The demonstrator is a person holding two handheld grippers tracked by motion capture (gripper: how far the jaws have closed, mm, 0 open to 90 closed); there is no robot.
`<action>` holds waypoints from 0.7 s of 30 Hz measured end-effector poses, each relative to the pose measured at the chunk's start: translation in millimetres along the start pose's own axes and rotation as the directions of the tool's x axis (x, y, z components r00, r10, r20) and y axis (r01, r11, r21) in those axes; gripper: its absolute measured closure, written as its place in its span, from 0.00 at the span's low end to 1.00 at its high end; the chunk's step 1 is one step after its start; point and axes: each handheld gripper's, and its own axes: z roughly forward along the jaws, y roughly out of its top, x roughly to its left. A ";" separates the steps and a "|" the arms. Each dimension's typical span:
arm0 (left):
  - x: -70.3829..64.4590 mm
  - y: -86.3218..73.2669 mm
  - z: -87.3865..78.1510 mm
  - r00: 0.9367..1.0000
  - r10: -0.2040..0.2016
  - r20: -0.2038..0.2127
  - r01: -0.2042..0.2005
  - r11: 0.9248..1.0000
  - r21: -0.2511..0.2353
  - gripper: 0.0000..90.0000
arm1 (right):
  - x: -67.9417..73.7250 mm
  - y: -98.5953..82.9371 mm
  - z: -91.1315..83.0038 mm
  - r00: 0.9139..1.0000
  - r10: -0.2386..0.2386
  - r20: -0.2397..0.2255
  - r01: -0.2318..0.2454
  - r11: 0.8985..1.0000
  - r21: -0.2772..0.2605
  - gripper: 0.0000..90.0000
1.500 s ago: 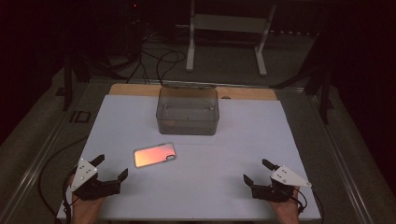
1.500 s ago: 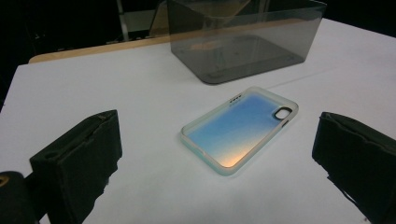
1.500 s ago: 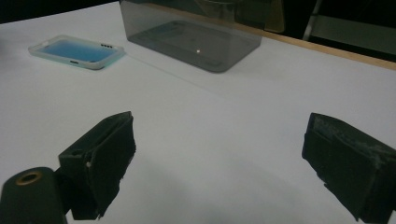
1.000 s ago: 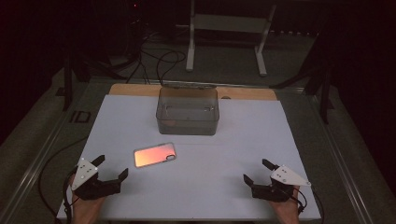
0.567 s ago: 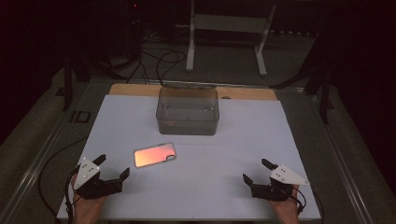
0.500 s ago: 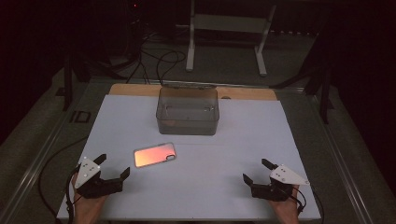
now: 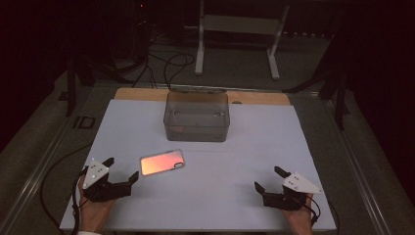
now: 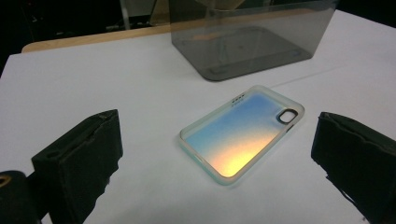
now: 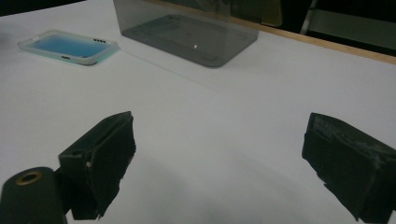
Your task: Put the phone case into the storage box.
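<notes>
Phone case [image 8: 243, 135] flat ahead, between left gripper's [image 7: 119, 171] spread jaws.

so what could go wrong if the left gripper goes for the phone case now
The phone case lies flat on the smooth white table, so the open left gripper may push it along instead of getting under its thin rim. A sideways nudge could also slide it toward the clear box close behind it. The right gripper sits too far off to steady it.

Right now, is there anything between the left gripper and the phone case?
Nothing visible. The left gripper has its jaws wide open, facing the phone case, which lies flat with bare white table between them. The clear box stands beyond the case.
</notes>
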 end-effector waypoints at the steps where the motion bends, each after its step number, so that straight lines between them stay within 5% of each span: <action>1: 0.4 1.0 1.0 1.000 0.001 0.002 -0.001 1.000 0.004 0.03 | -0.1 0.0 0.0 1.000 -0.001 0.001 0.001 1.000 0.000 0.11; 21: -3.4 9.1 25.0 0.999 0.028 0.015 -0.029 0.999 0.045 0.03 | 0.2 0.1 -0.2 1.000 0.004 -0.001 -0.004 1.000 -0.003 0.11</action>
